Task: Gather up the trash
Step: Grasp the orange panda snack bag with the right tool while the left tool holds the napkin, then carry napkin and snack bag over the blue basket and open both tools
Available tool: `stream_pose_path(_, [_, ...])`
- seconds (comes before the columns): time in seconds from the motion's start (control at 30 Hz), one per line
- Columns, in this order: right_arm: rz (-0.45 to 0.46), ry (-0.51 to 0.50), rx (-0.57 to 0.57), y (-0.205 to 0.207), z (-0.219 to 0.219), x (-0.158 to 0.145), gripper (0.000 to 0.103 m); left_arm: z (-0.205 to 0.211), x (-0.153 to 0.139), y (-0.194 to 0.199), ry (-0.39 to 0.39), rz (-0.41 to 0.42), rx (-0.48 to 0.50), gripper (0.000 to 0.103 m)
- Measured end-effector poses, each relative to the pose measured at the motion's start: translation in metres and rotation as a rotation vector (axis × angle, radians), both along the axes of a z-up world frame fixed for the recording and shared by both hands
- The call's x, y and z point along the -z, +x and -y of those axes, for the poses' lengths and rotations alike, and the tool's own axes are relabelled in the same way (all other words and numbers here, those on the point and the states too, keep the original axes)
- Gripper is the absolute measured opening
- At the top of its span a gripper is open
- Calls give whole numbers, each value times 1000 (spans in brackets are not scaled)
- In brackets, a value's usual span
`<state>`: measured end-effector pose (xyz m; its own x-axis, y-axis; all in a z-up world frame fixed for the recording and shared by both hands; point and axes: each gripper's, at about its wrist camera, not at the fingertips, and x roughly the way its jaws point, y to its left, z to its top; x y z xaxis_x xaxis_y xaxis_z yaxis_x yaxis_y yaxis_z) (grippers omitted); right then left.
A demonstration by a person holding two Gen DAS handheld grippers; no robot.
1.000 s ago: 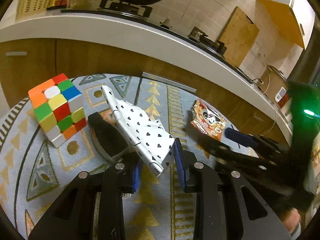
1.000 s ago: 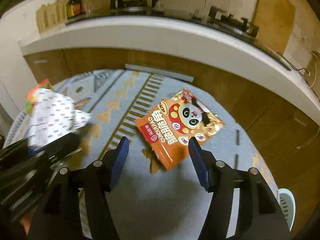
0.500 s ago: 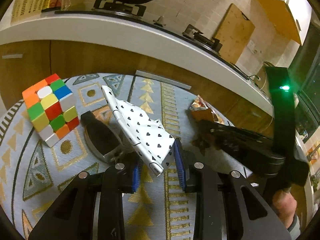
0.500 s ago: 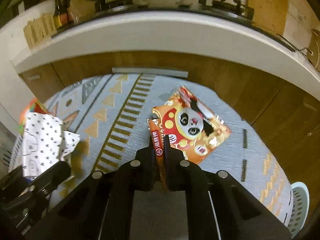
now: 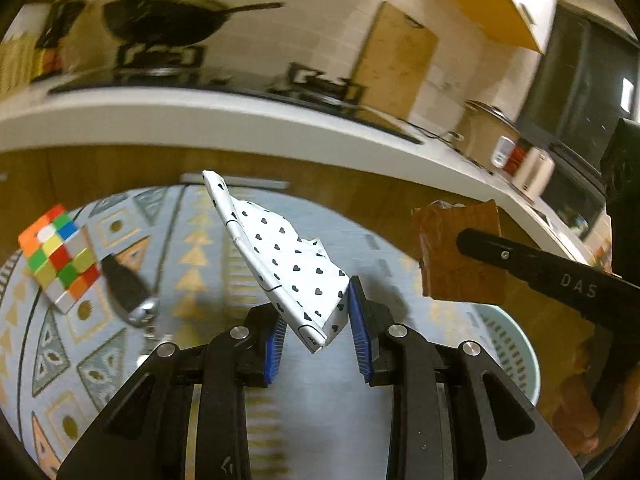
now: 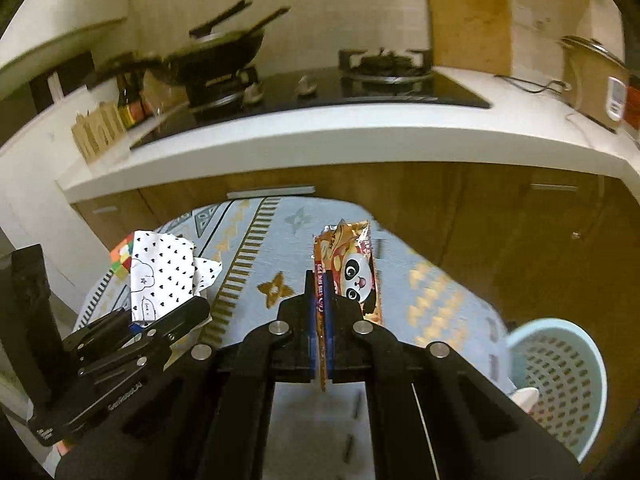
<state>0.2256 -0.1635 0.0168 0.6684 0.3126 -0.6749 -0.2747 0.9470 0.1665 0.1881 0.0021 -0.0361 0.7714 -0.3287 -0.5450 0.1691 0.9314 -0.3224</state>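
- Snack packet (image 6: 352, 276) clamped edge-on in right gripper (image 6: 320, 304), held above the rug (image 6: 280, 240); jaws just closed onto it.
- Heart-print wrapper (image 5: 288, 256) pinched in left gripper (image 5: 316, 332), off the rug.
- Basket (image 6: 560, 376) at rug's right edge.
- Puzzle cube (image 5: 60, 256) near rug's left edge.

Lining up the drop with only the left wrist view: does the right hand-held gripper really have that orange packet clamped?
Observer: Yes. The right hand-held gripper has just closed, and its jaws pinch the orange packet along its left edge, panda print facing right.
Operator: Where is the basket from there?
Observer: The pale blue basket stands low to that gripper's right, with nothing over its mouth.
Operator: Anything inside?
Observer: One white scrap lies against its left inner wall.
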Motion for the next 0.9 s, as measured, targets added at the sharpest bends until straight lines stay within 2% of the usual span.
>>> stream_pose_path(0.13, [25,49,58,-28,43,-15,1,33,-17,-14,-12,24,80,28])
stream_pose_path(0.27, [54,60,119,-52,84,-28,1,73,-30,-27,17,57,154,28])
stream_pose_path(0.4, [58,77,200,-74,132,-32,1,108,-34,-34,23,61,224,28])
stream_pose_path(0.67, [-13,107,324,-100,201,-1,1,184,-17,-39,73,13,367,28])
stream_pose_path(0.9, [-99,136,392,-110,235,35,2,232,6,-42,141,-38,471,29])
